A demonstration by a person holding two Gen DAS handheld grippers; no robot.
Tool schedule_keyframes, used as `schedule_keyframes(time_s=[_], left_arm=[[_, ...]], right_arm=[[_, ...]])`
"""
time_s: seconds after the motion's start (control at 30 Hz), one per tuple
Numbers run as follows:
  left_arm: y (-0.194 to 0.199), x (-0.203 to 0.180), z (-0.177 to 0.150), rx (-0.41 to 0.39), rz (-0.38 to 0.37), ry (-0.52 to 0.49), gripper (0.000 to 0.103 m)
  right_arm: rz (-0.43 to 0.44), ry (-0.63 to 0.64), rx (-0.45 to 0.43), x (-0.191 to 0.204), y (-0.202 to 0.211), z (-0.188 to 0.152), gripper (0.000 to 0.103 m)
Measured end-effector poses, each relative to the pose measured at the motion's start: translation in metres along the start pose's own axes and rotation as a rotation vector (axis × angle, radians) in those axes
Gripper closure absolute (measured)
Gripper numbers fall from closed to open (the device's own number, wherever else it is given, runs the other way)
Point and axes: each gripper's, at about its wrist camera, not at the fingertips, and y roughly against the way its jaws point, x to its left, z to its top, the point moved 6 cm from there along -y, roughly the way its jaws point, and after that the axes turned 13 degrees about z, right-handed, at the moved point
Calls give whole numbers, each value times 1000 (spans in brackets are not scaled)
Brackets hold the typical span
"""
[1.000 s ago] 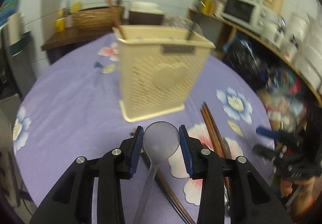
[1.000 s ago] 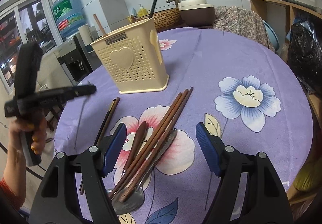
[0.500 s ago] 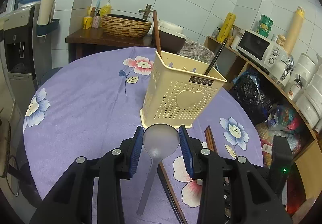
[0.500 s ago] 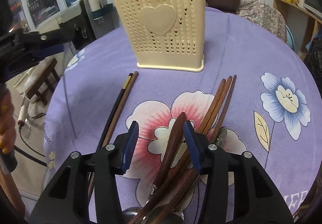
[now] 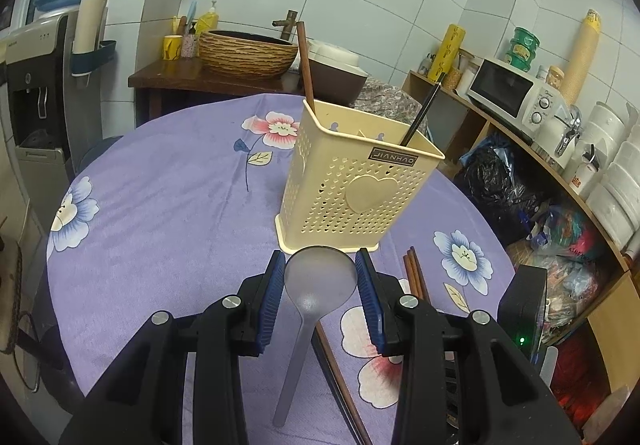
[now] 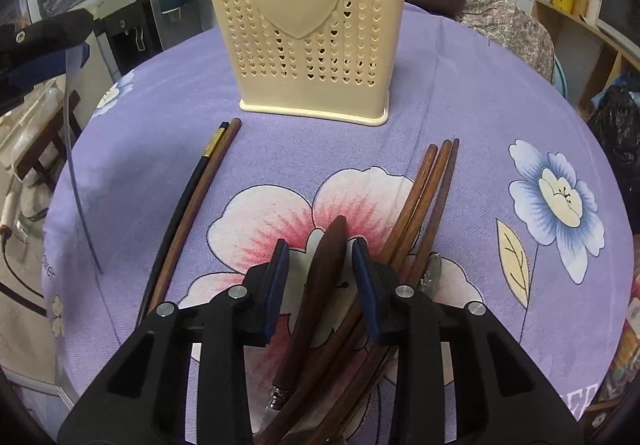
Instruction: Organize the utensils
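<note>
My left gripper [image 5: 320, 281] is shut on the bowl of a translucent plastic spoon [image 5: 318, 279], handle hanging down, held above the table in front of the cream perforated utensil holder [image 5: 356, 189]. The holder has a brown chopstick [image 5: 305, 65] and a black one [image 5: 420, 113] standing in it. My right gripper [image 6: 320, 269] is low over the table, its jaws close around a brown wooden utensil handle [image 6: 320, 285] with small gaps either side. Brown chopsticks [image 6: 432, 189] lie right of it, and a black and brown pair [image 6: 192, 197] lies left. The holder [image 6: 312, 25] stands behind.
The round table has a purple flowered cloth [image 5: 168, 185]. A water dispenser [image 5: 36, 85] stands left, a side table with a woven basin [image 5: 248, 53] behind, a shelf with a microwave [image 5: 508, 93] right. The left gripper also shows at the left edge of the right wrist view [image 6: 40, 41].
My right gripper came down onto the utensil pile and narrowed its jaws around the wooden handle. My left gripper lifted and pulled back with the spoon.
</note>
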Motion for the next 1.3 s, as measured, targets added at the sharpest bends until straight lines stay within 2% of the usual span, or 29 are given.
schedule_keyframes(time_s=[0.1, 0.23, 0.4, 0.67, 0.77, 0.97, 1.3], left_arm=[[2, 1, -1, -2, 5, 4, 67], [3, 2, -1, -3, 9, 6, 67], [3, 3, -1, -2, 14, 6, 67], [4, 8, 0, -3, 16, 26, 67], [6, 9, -1, -5, 15, 29, 67], [8, 9, -1, -12, 21, 36, 67], [11, 5, 1, -24, 27, 33, 67]], right_arm=[[17, 1, 3, 2, 0, -1, 83], [73, -46, -12, 3, 1, -1, 84], [207, -133, -57, 4, 10, 6, 86], [396, -154, -194, 17, 70, 22, 87], [441, -134, -231, 19, 93, 27, 87], [443, -54, -296, 23, 126, 35, 87], [426, -21, -306, 21, 122, 51, 87]])
